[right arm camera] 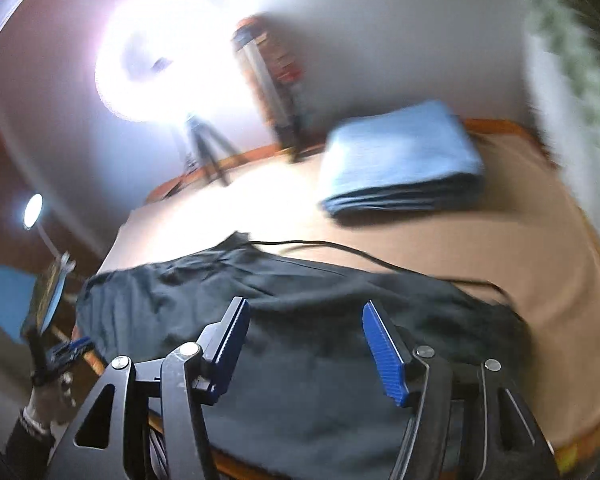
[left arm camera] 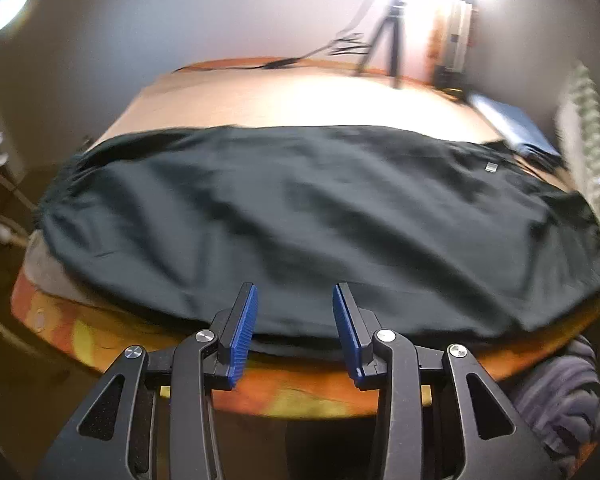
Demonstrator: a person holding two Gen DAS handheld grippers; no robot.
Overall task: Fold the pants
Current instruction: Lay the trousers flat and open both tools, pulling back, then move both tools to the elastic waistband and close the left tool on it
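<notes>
Dark pants [left arm camera: 300, 216] lie spread flat across the near part of the table [left arm camera: 284, 100], reaching the front edge. A small grey label [left arm camera: 491, 167] shows near their right end. My left gripper [left arm camera: 294, 300] is open and empty, hovering just above the pants' near edge. In the right wrist view the pants [right arm camera: 320, 340] lie under my right gripper [right arm camera: 304, 316], which is open and empty above the cloth. The left gripper [right arm camera: 70, 350] shows at the left, held by a hand.
A folded blue cloth stack [right arm camera: 400, 160] sits at the back right of the table. A tripod [left arm camera: 388, 40] with a bright ring light [right arm camera: 168, 64] stands at the far edge. A black cable [right arm camera: 340, 246] runs along the pants. Striped fabric [left arm camera: 556, 392] hangs below the table's right front.
</notes>
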